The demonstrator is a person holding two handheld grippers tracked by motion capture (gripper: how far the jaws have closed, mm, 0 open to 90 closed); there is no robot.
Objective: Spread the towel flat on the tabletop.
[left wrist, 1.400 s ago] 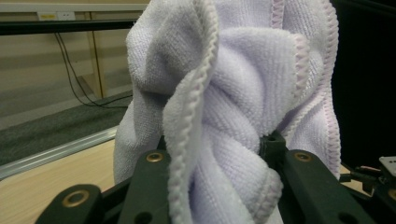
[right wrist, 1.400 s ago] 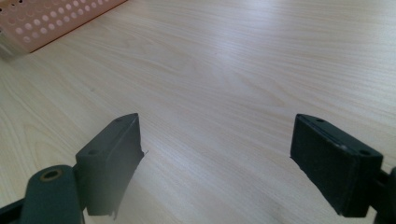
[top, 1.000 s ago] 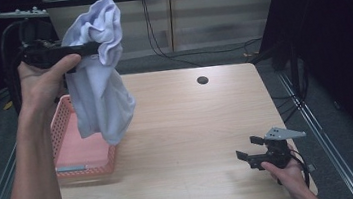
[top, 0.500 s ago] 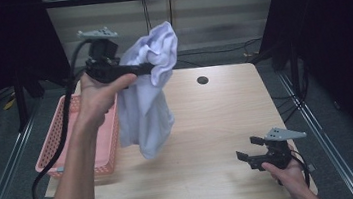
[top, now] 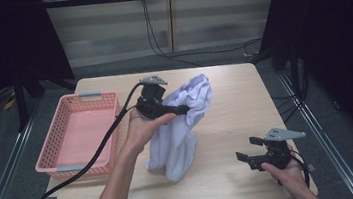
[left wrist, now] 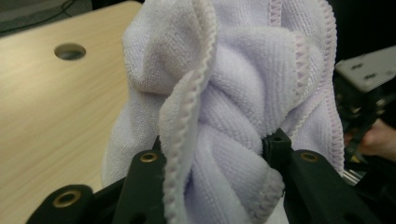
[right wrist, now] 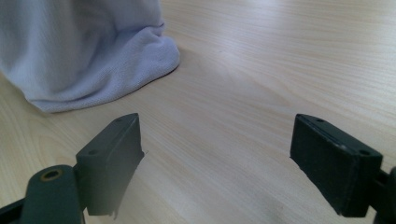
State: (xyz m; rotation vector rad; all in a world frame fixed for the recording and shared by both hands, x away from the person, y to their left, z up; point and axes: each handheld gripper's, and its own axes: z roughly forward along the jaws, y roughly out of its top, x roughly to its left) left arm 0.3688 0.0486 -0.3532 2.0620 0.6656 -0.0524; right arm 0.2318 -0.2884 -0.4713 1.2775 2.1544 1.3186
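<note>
1. Nearest the person, the right gripper (top: 248, 157) sits low over the front right part of the table (top: 244, 96). Its jaws stand wide apart with only bare wood between them.
2. In the right gripper view, the bottom fold of the towel (right wrist: 88, 56) rests on the table just beyond the jaws, to their left and not touching them.
3. Toward the middle of the table, the towel (top: 183, 129) hangs as a bunched pale lilac column. Its lower end is crumpled on the wood and its top is lifted clear.
4. The left gripper (top: 186, 111) is clamped on the upper part of the towel. In the left gripper view the cloth bulges between the two jaws (left wrist: 219, 154), which press it from both sides.
5. Left of the towel, a pink basket (top: 49, 144) stands at the table's left edge, apart from the cloth.
6. Farther back, a round hole (left wrist: 70, 51) is set in the tabletop.
</note>
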